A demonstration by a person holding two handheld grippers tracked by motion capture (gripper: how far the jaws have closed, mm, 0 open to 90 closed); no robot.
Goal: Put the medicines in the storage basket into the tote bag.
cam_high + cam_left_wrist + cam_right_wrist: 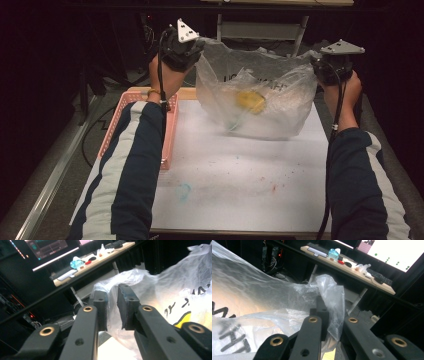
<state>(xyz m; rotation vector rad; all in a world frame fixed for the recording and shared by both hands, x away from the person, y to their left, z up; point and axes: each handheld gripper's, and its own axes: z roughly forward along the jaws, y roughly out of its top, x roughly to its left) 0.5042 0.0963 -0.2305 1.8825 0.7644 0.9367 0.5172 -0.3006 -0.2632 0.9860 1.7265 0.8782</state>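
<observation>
counter: white, stained near front edge | pink basket: at left edge | plastic bag: raised over far edge, yellow item inside | left gripper: narrowly parted, pads clear of bag film behind | right gripper: clamped on bag rim at far right corner

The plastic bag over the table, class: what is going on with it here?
A person holds a clear plastic bag up between two handheld grippers. The right gripper is shut on one edge of the bag. The left gripper has its jaws parted with a gap between the pads. Something yellow sits inside the bag, above the white table.
</observation>
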